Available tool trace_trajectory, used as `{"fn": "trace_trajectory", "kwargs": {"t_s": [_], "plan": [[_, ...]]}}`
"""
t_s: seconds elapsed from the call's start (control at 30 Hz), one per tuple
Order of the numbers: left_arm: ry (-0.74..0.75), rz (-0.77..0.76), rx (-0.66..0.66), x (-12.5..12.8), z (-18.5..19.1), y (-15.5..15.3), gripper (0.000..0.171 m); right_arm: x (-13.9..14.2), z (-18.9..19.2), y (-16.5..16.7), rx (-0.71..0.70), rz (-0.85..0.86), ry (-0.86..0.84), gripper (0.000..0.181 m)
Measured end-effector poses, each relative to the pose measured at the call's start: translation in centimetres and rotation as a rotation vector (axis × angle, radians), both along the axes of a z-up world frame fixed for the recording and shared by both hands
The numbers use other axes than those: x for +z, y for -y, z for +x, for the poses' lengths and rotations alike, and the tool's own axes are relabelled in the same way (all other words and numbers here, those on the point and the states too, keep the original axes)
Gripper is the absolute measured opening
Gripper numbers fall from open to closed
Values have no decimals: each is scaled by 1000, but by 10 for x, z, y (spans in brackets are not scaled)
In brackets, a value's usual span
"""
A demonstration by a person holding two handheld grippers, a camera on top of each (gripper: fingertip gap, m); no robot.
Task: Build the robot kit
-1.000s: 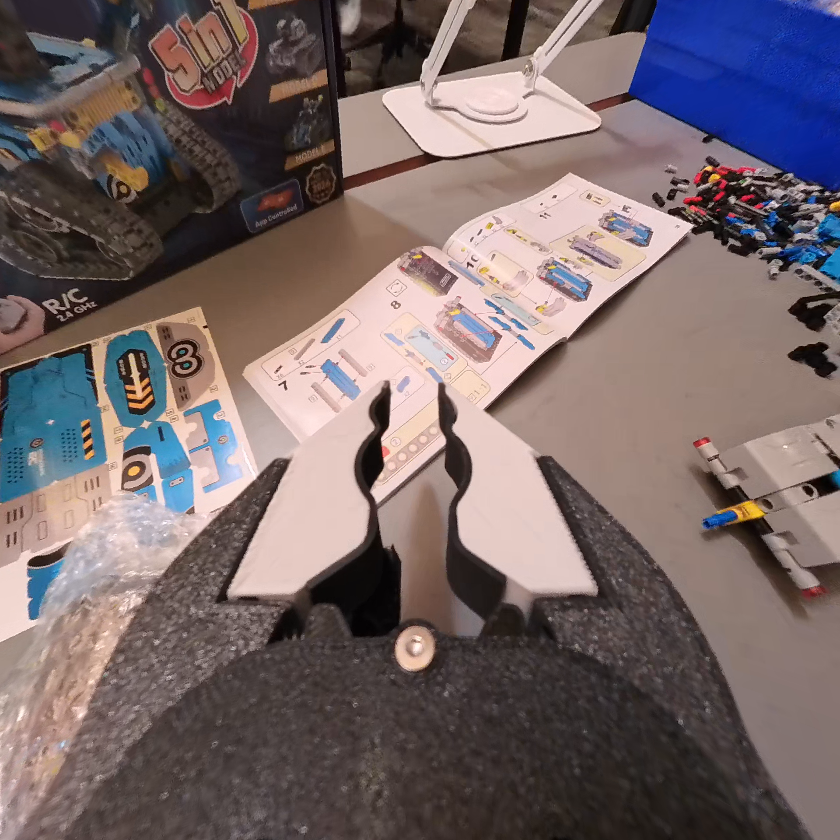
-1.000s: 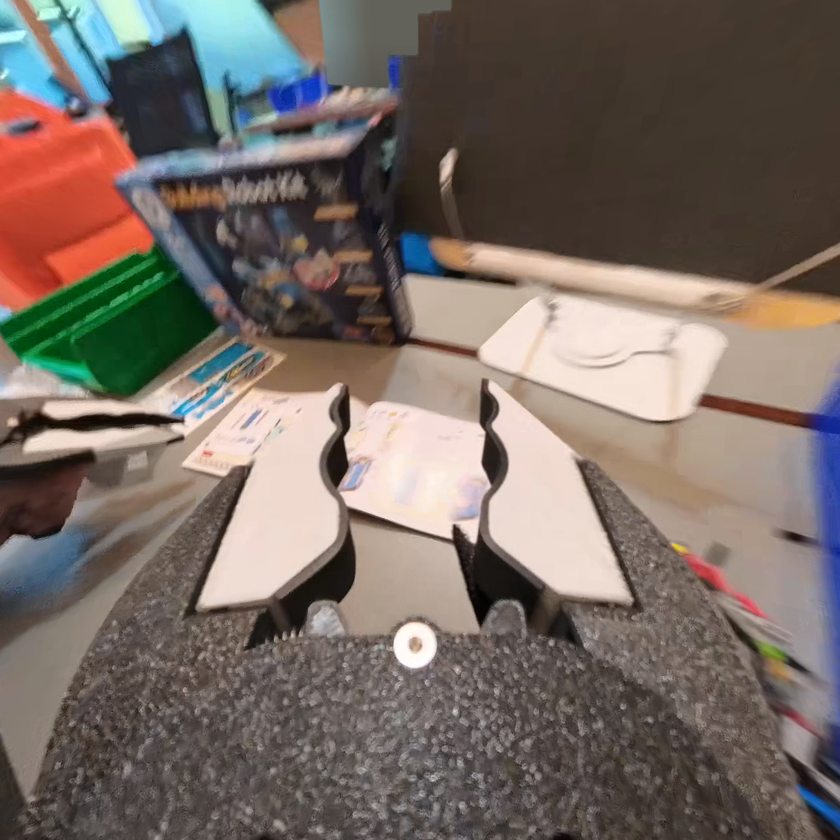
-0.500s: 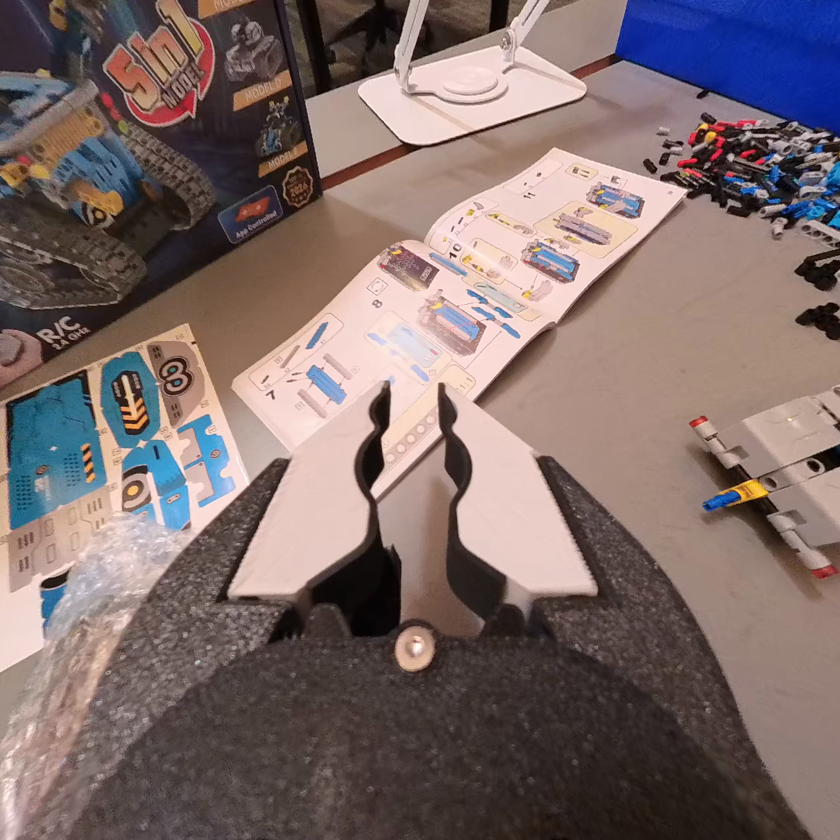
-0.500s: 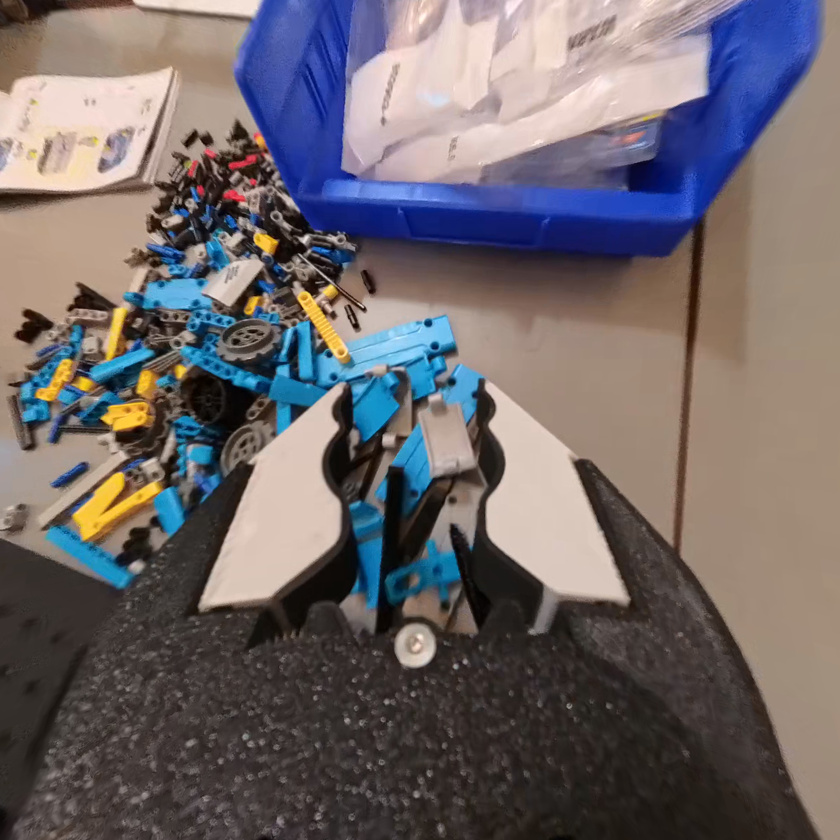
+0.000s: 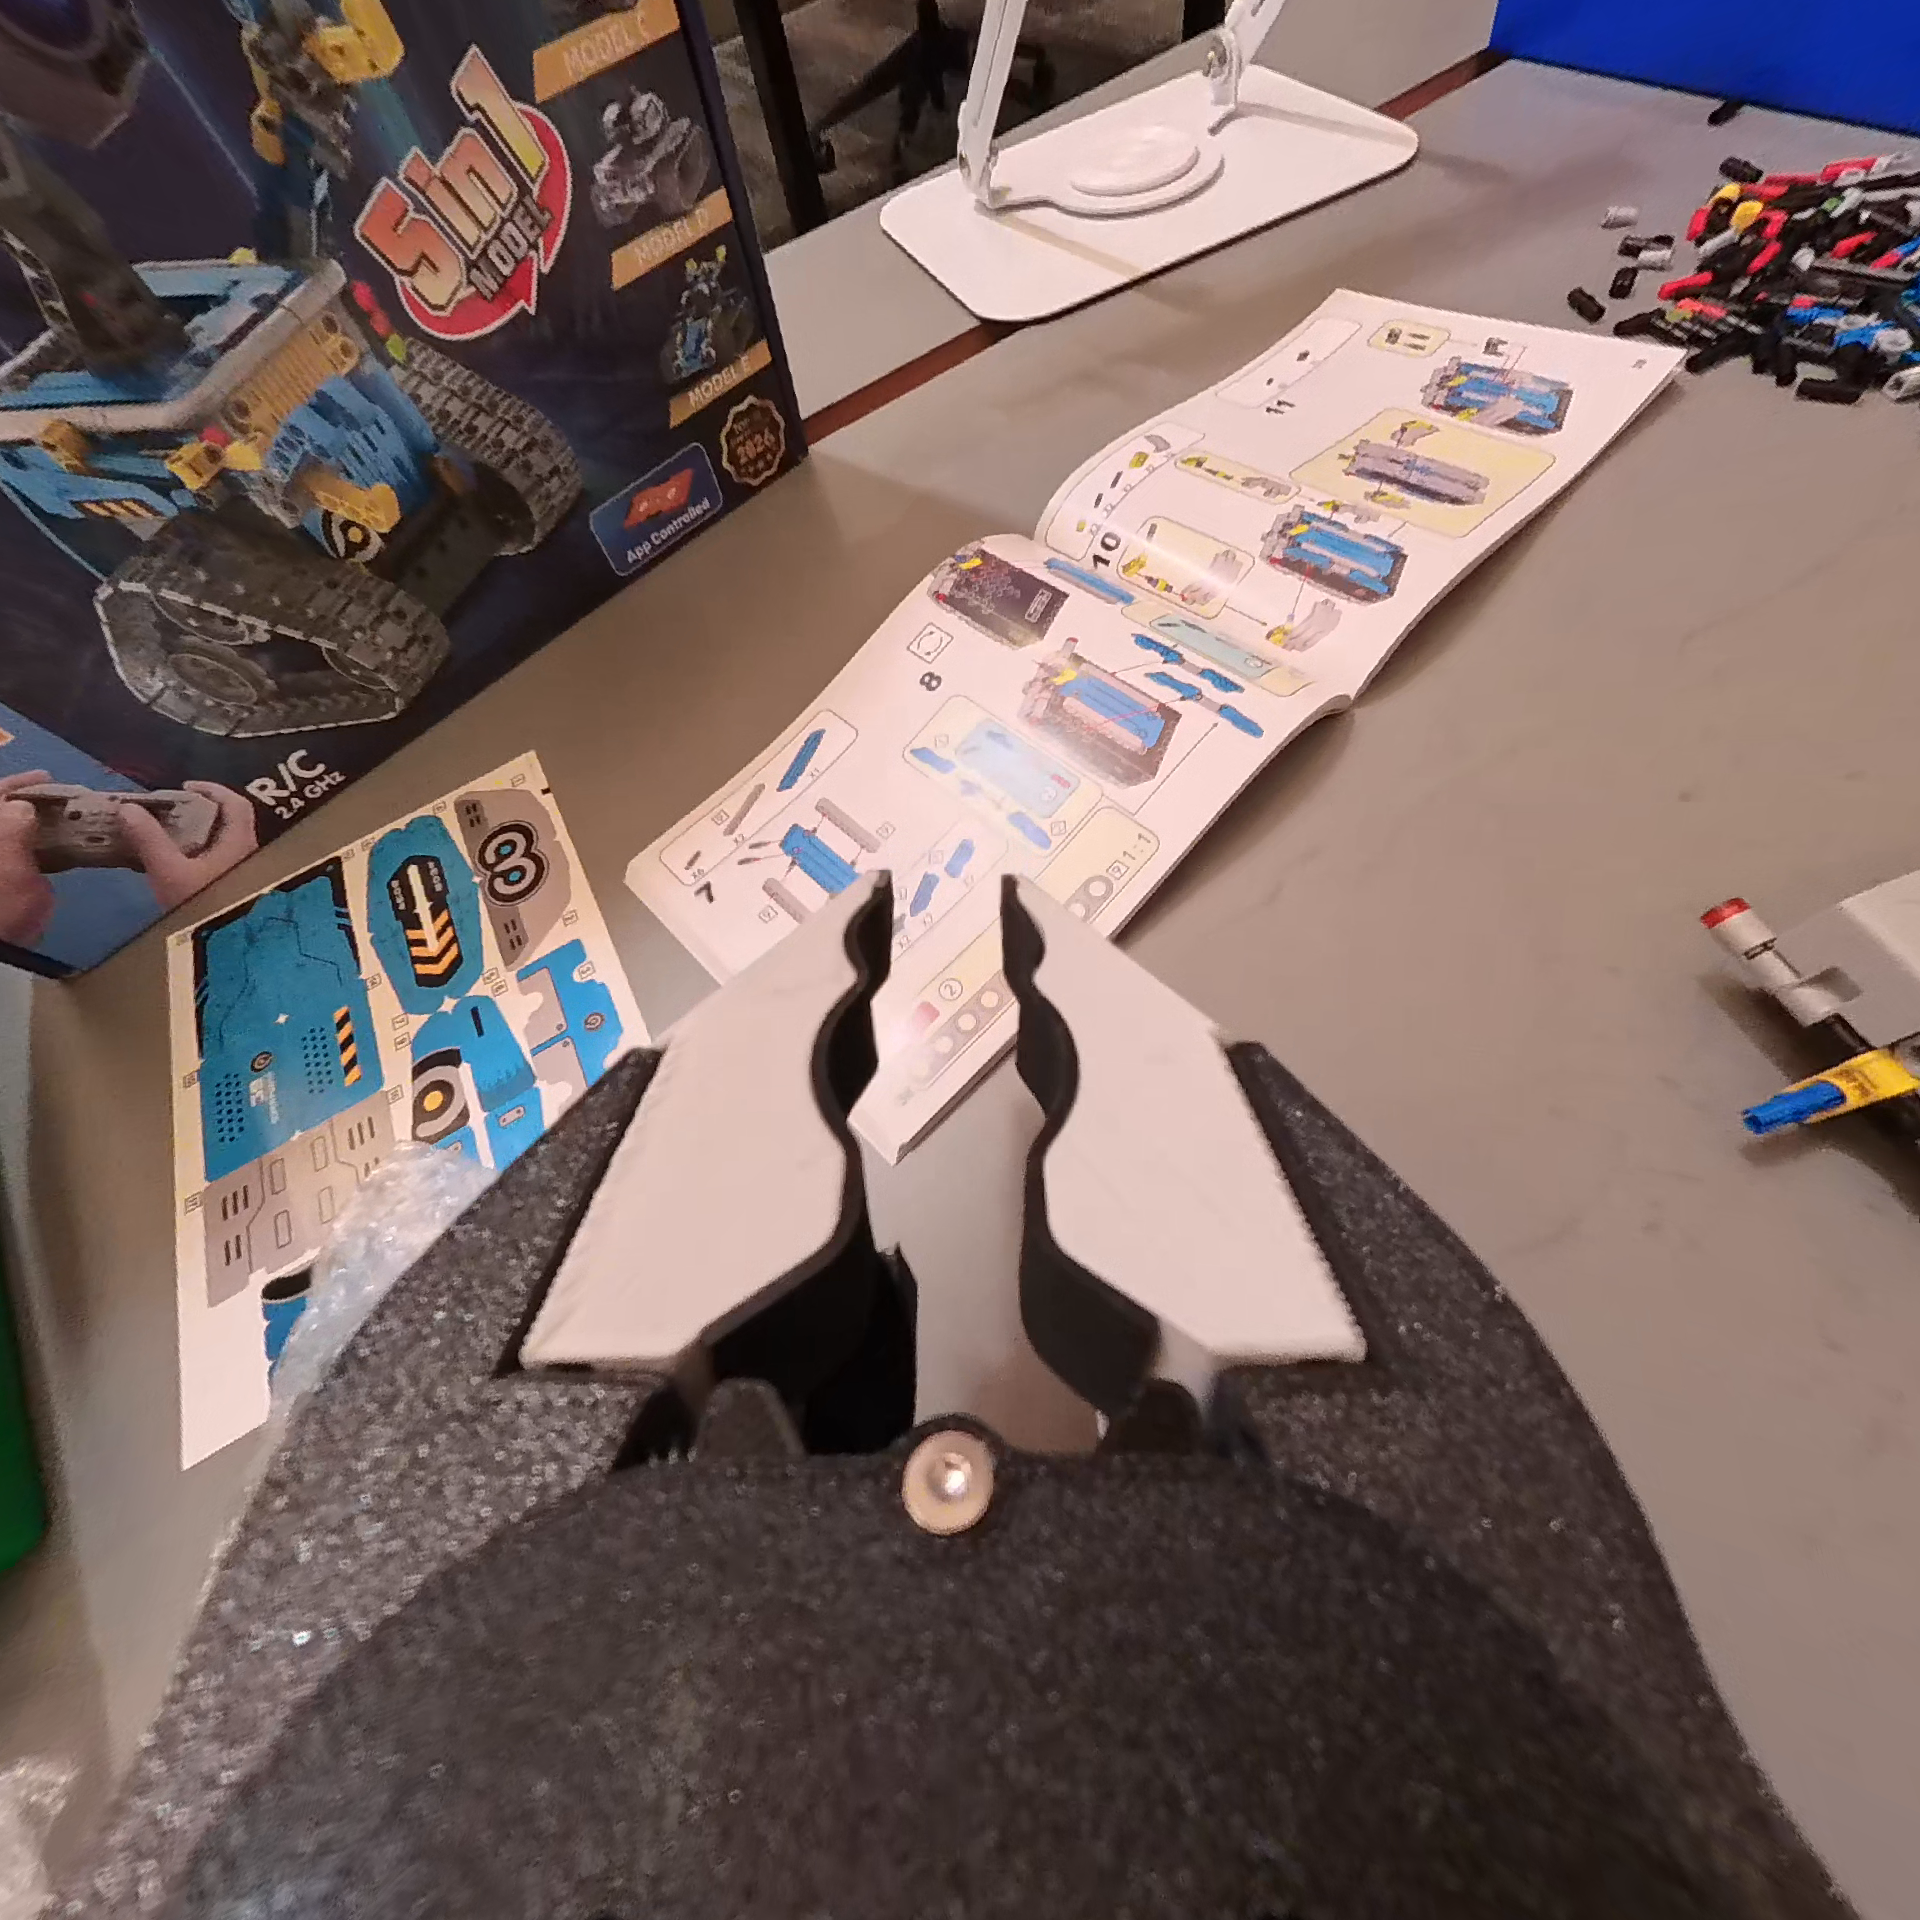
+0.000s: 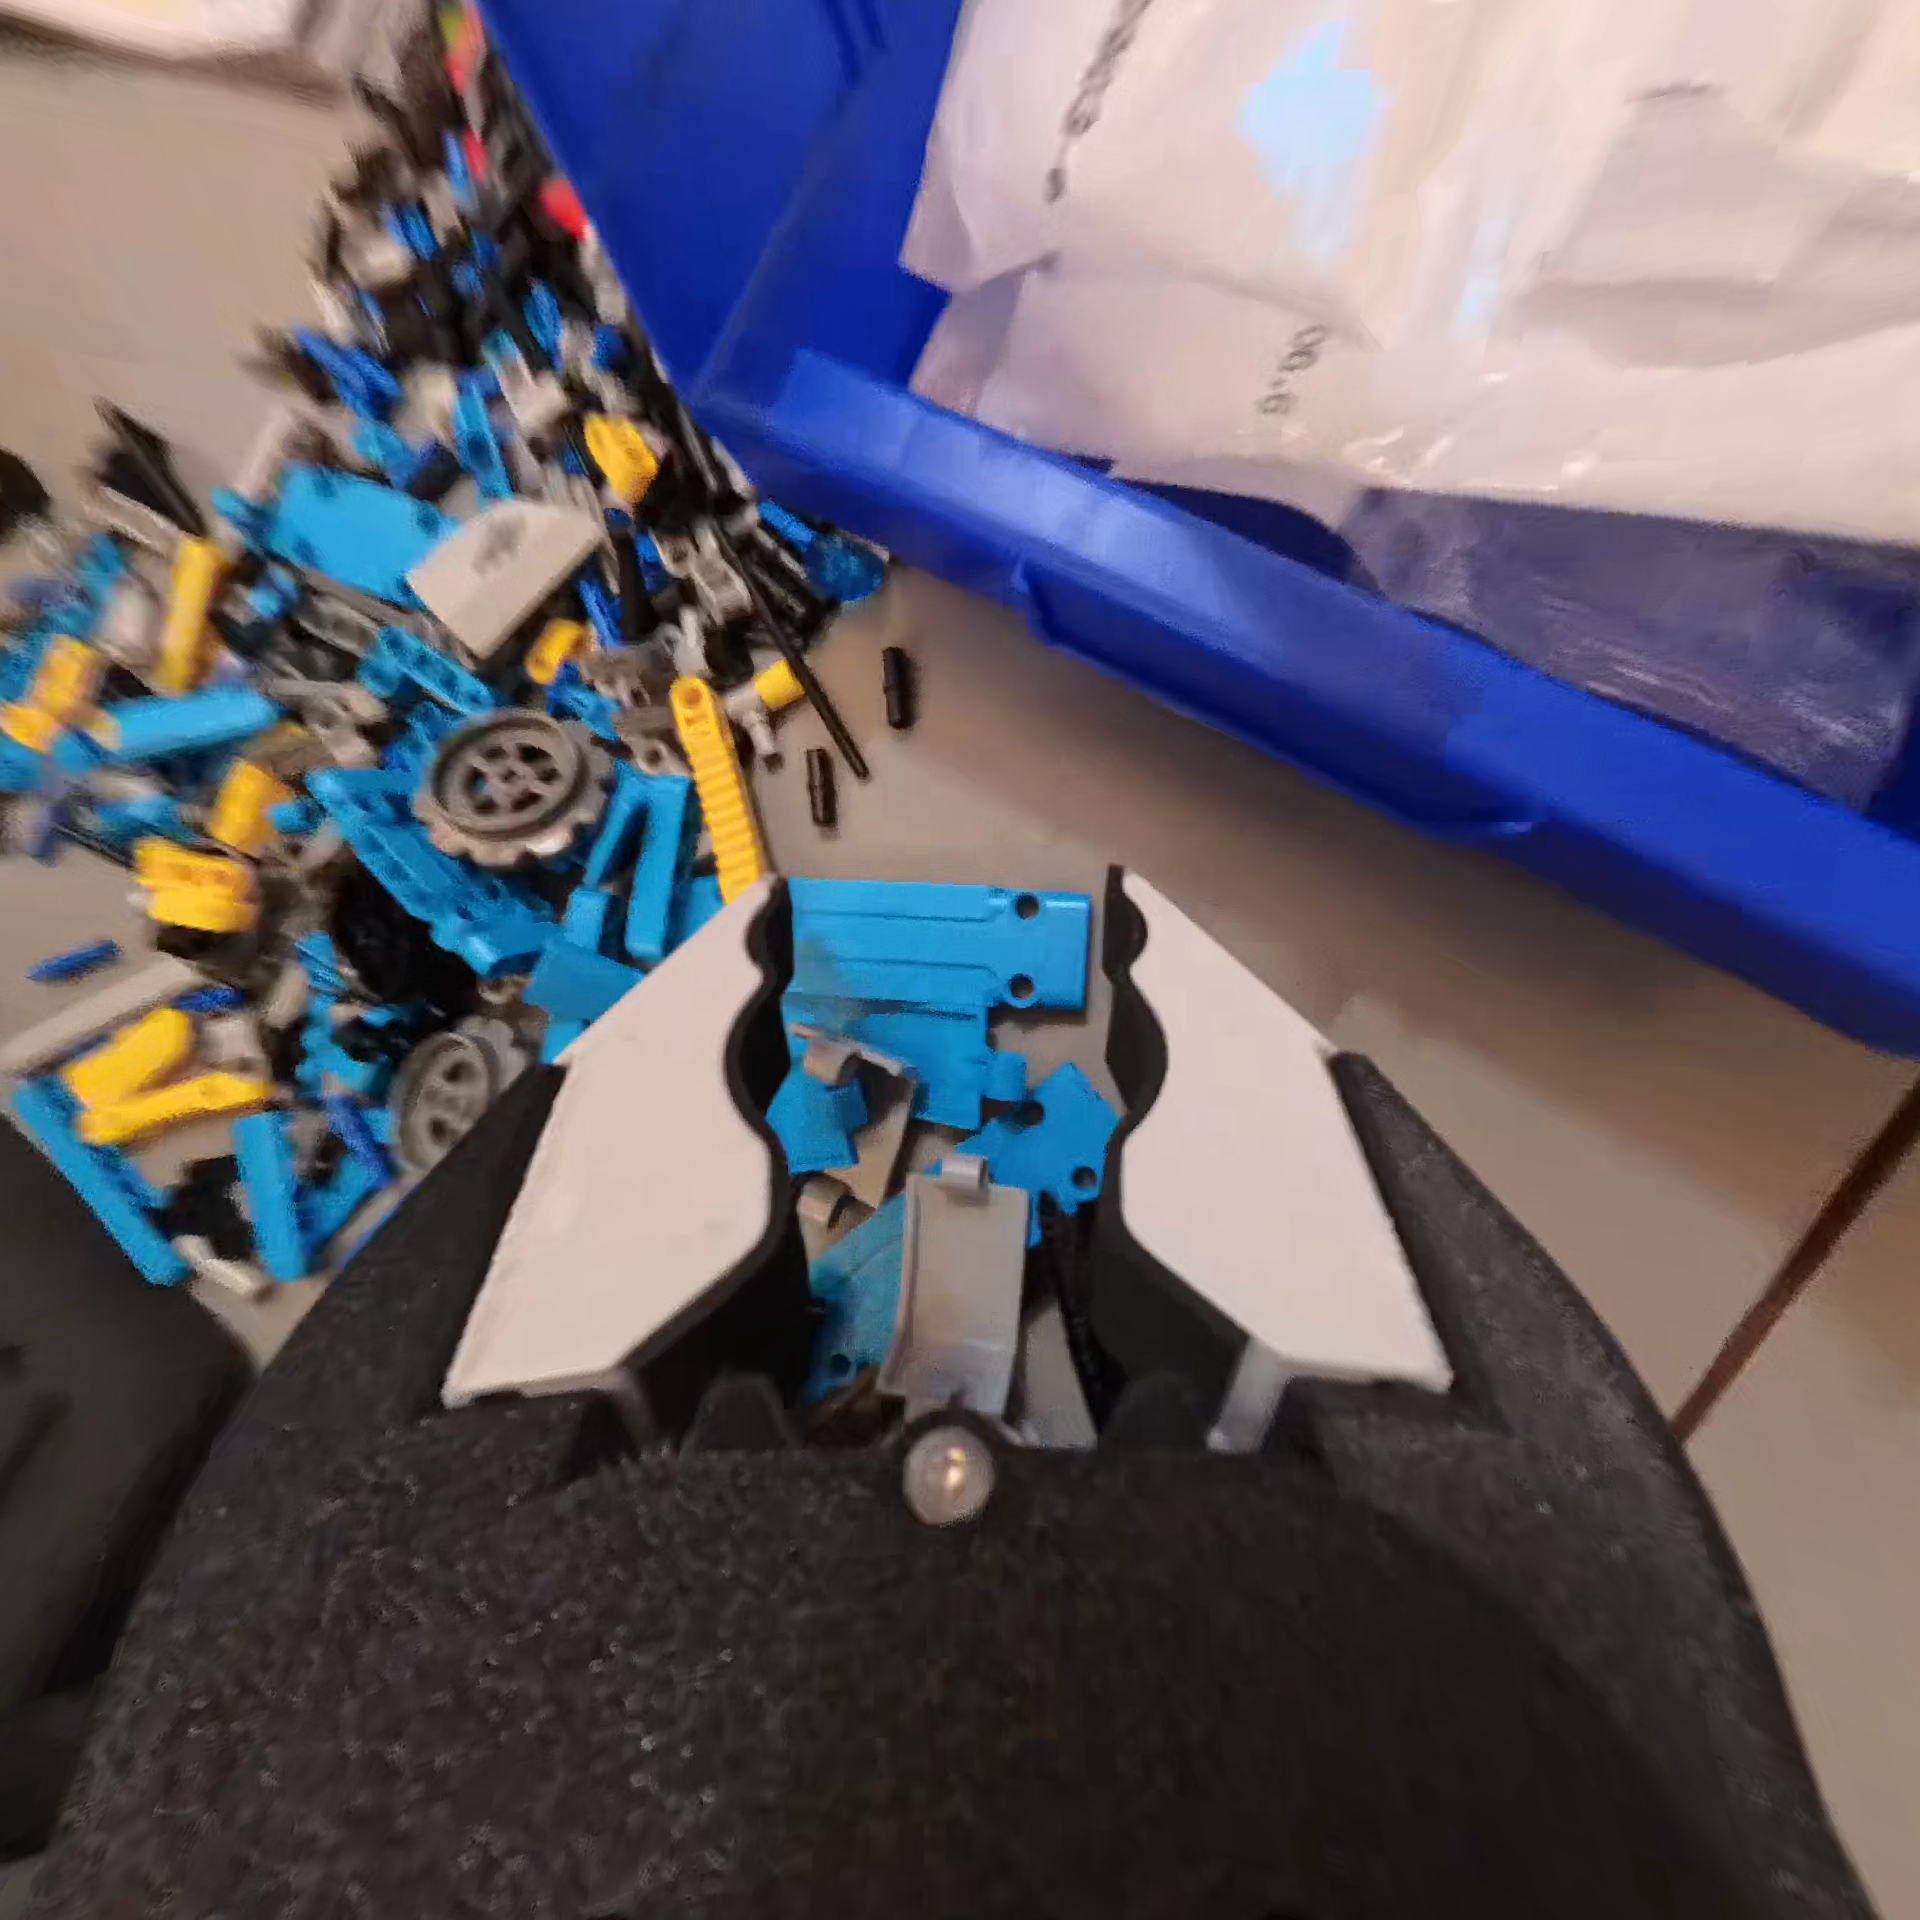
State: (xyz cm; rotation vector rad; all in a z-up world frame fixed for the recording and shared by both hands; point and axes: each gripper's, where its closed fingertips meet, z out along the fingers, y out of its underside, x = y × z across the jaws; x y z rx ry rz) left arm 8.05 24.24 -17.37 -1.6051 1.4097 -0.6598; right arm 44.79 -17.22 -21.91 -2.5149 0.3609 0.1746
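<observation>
My left gripper (image 5: 945, 904) is open by a narrow gap and holds nothing. It hovers over the near corner of an open instruction booklet (image 5: 1143, 644) on the grey table. A blue sticker sheet (image 5: 353, 1018) lies to its left. A partly built grey assembly (image 5: 1849, 977) lies to its right. My right gripper (image 6: 945, 894) is wide open and empty. It points down at the near edge of a pile of blue, yellow and black bricks (image 6: 364, 779). A flat blue panel (image 6: 935, 945) and a grey curved panel (image 6: 961, 1278) show between its fingers, not gripped.
A dark toy box (image 5: 312, 364) stands at the back left, with a white stand base (image 5: 1143, 197) behind the booklet. Bubble wrap (image 5: 364, 1247) lies by my left gripper. A blue bin (image 6: 1247, 623) holding plastic bags (image 6: 1455, 260) sits right of the pile. A grey wheel (image 6: 504, 784) lies in the pile. The left gripper's tips are roughly 55 centimeters from the right gripper's. The partly built grey assembly (image 5: 1849, 977) is closer to my left gripper, around 15 centimeters from its tips; the right tips are 40 centimeters off.
My right gripper swung from facing the box and booklet down onto the brick pile, then moved in closer beside the blue bin. My left gripper shifted slightly left, its gap unchanged.
</observation>
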Motion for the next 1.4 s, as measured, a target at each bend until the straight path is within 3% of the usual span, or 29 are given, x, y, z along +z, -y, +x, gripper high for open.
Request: {"fn": "trace_trajectory", "kwargs": {"t_s": [0.07,0.13,0.2,0.33,0.37,0.47,0.6,0.77,0.9,1.1,1.23,1.33,1.4], "plan": [[-22,16,-6,-5,-2,0,20,-9,4,7,28,-75,105,64],[-42,39,-9,-9,-4,0,20,-7,22,18,-35,-97,161,65],[-53,52,-12,-13,-6,0,20,-4,46,36,-117,-122,207,54],[-52,62,-26,-12,-4,4,20,6,57,43,-224,-29,125,64],[-50,65,-34,-11,-3,6,20,7,55,43,-246,-7,85,70],[-62,76,-54,-13,-1,12,20,4,43,39,-287,14,17,114],[-61,79,-76,-13,1,18,20,-12,47,45,-283,-129,220,127],[-78,84,-89,-17,2,21,20,-17,46,40,-267,-147,222,122],[-63,90,-73,-11,0,18,20,-16,43,38,-253,-111,181,94],[-32,9,33,-8,-9,-4,20,-14,44,40,-266,-93,189,91],[-19,-15,67,-6,-13,-11,20,18,47,40,-313,-18,247,91],[30,-83,99,5,-19,-16,20,78,27,21,-286,79,389,91],[101,-219,116,22,-26,-13,22,126,-10,-8,-214,168,500,91]]}}
